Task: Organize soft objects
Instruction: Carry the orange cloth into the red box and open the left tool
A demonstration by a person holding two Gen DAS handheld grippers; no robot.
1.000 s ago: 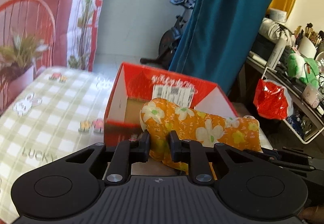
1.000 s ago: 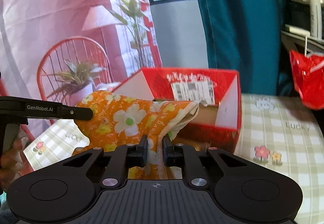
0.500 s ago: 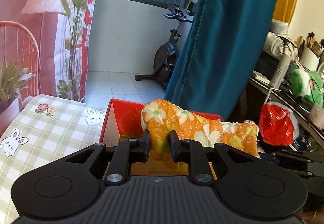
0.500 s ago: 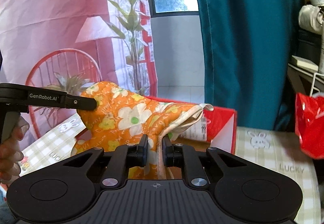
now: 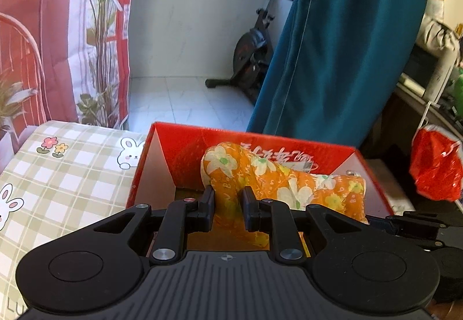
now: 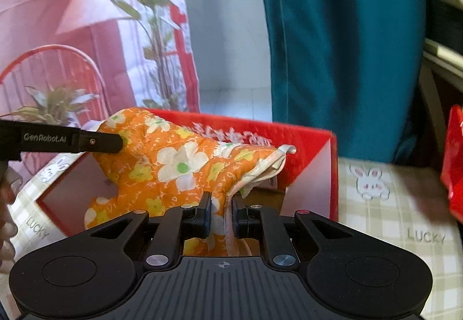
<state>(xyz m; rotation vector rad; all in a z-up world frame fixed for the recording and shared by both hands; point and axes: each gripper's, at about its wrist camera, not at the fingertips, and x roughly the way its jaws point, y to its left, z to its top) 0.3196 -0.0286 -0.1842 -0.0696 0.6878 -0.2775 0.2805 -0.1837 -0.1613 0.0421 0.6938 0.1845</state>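
An orange cloth with white and yellow flowers (image 5: 292, 184) hangs bunched between both grippers, over the open red cardboard box (image 5: 185, 146). My left gripper (image 5: 228, 204) is shut on the cloth's left end. My right gripper (image 6: 221, 207) is shut on its right end, where the white lining shows. In the right wrist view the cloth (image 6: 173, 164) spans the box (image 6: 309, 140), and the left gripper's finger (image 6: 98, 142) pinches its far left side. The cloth's lower folds dip inside the box.
The box sits on a green checked cover with bunny prints (image 5: 63, 175) (image 6: 376, 198). A red plastic bag (image 5: 434, 166) hangs at the right by a cluttered shelf. A teal curtain (image 5: 332, 45) and an exercise bike (image 5: 254, 54) stand behind.
Both grippers have carried the cloth forward over the box and lowered it, so that it now sits within the box walls. Both grips stay shut.
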